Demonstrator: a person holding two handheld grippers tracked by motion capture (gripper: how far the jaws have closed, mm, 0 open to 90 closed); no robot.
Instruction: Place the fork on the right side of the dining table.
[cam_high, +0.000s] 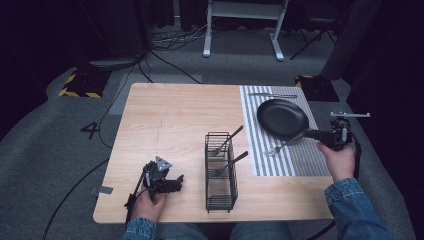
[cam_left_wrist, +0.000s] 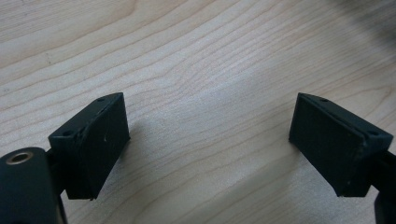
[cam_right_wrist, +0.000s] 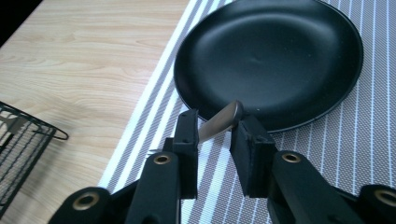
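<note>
Right gripper (cam_right_wrist: 215, 135) at frame right — fingers (cam_right_wrist: 187, 140) closed on the black pan's handle (cam_right_wrist: 219, 122). Left gripper (cam_left_wrist: 208, 140), lower left, fingers wide apart over bare surface (cam_left_wrist: 196, 60).

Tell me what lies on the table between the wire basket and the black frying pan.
In the high view, a fork lies on the striped mat between the wire basket and the black frying pan, below the pan, tines toward the basket.
</note>
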